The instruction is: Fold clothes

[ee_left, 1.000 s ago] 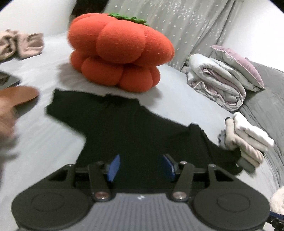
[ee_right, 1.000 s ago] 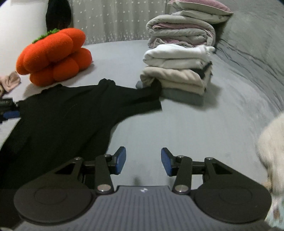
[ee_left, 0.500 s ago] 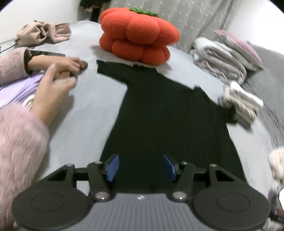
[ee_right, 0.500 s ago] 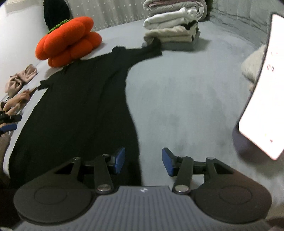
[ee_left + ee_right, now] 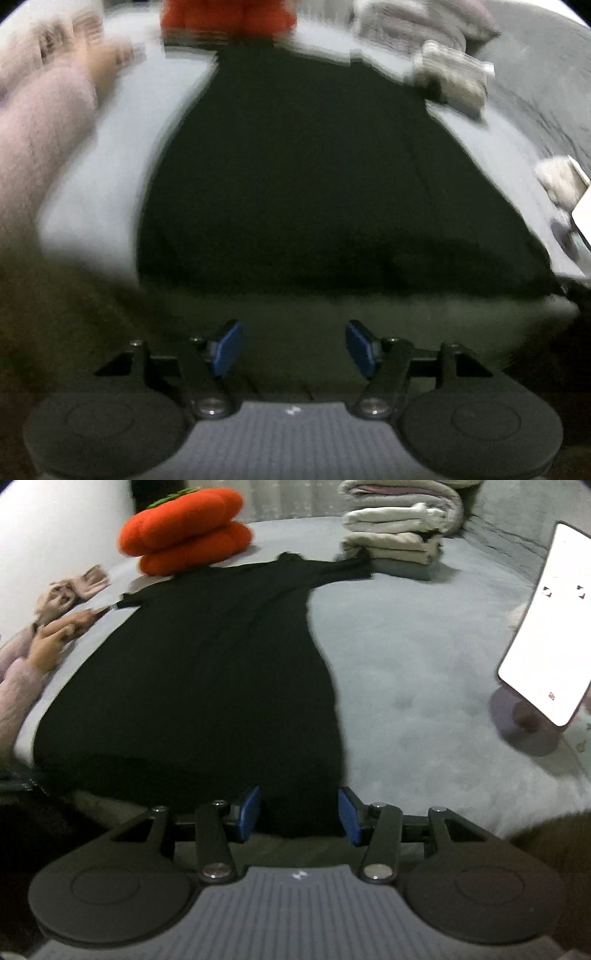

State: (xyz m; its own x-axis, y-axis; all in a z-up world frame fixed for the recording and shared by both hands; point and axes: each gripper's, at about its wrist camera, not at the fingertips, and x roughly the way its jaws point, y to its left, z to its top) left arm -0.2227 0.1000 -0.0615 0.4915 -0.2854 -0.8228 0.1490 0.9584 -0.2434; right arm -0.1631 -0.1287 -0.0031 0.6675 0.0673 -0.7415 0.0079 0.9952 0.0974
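At the black dress (image 5: pixel 207 672) hem now, both tongs (image 5: pixel 291 347) (image 5: pixel 298 814) wide open, empty, farther back than before.

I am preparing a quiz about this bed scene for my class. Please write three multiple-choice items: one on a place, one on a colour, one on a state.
1. Where is the orange pumpkin cushion?
A. on the folded stack
B. at the far end of the bed, by the neck of the black dress
C. next to the phone

2. What colour are the pads on the jaws of the right gripper?
A. blue
B. red
C. white

3. How do the jaws of the right gripper stand?
A. shut on the hem
B. shut on nothing
C. open, either side of the hem's right corner

Answers:
1 B, the cushion sits just beyond the dress collar.
2 A, both pads show blue.
3 C, a wide gap shows between the pads, with black cloth in it.
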